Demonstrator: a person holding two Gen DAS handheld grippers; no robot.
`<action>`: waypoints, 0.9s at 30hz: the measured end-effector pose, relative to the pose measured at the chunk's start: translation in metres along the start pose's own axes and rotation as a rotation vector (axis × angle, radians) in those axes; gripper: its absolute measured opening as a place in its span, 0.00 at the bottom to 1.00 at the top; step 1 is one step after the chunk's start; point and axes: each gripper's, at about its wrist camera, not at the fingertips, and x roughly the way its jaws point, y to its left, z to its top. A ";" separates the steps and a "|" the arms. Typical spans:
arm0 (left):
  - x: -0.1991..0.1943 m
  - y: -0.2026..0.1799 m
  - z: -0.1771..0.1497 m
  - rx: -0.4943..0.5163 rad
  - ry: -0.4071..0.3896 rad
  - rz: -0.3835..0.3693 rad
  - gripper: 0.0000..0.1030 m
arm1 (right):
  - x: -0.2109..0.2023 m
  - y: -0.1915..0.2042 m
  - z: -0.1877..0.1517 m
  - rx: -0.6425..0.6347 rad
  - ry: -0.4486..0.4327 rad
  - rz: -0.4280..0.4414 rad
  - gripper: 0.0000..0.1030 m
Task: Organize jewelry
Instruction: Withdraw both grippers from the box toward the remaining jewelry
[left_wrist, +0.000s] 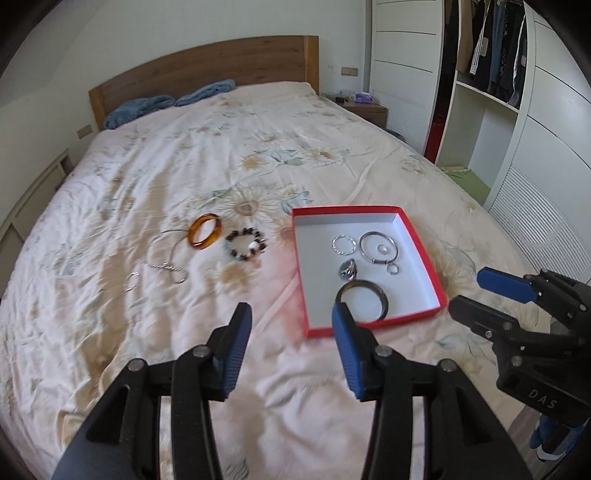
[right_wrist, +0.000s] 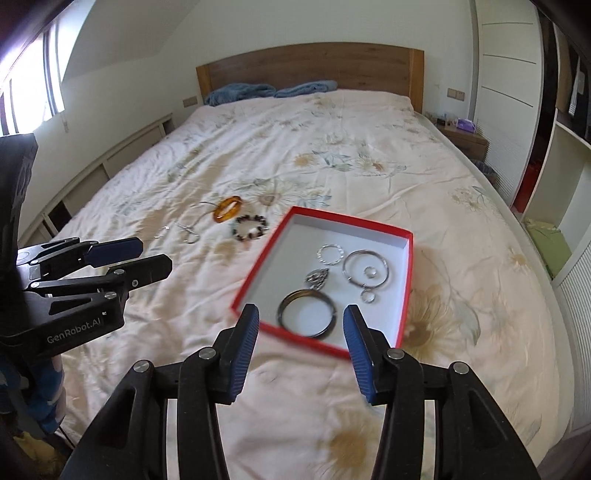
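A red box (left_wrist: 424, 254) (right_wrist: 404, 291) with a white floor lies on the bed and holds several pieces: a dark bangle (left_wrist: 364, 299) (right_wrist: 307, 314), a silver bangle (left_wrist: 378, 246) (right_wrist: 366, 272), a twisted silver ring (left_wrist: 343, 245) and a pendant (left_wrist: 347, 268). Left of the box lie an amber bangle (left_wrist: 205, 231) (right_wrist: 227, 209), a beaded bracelet (left_wrist: 246, 244) (right_wrist: 250, 227) and silver chains (left_wrist: 168, 266). My left gripper (left_wrist: 291, 317) is open and empty above the bed, near the box's front left corner. My right gripper (right_wrist: 299, 319) is open and empty above the box's front edge.
The bed (left_wrist: 221, 155) has a floral cover, a wooden headboard (left_wrist: 207, 70) and blue pillows (left_wrist: 140, 109). A nightstand (left_wrist: 364, 107) and an open wardrobe (left_wrist: 491, 92) stand on the right. A window (right_wrist: 33, 74) is at the left.
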 end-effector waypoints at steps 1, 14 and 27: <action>-0.005 0.001 -0.003 0.001 -0.003 0.003 0.43 | -0.003 0.003 -0.003 -0.002 -0.002 -0.001 0.47; -0.066 0.022 -0.035 0.003 -0.105 0.021 0.43 | -0.030 0.044 -0.035 0.018 -0.001 0.024 0.47; -0.053 0.077 -0.074 -0.090 -0.022 0.039 0.43 | -0.019 0.084 -0.040 -0.050 0.038 0.090 0.47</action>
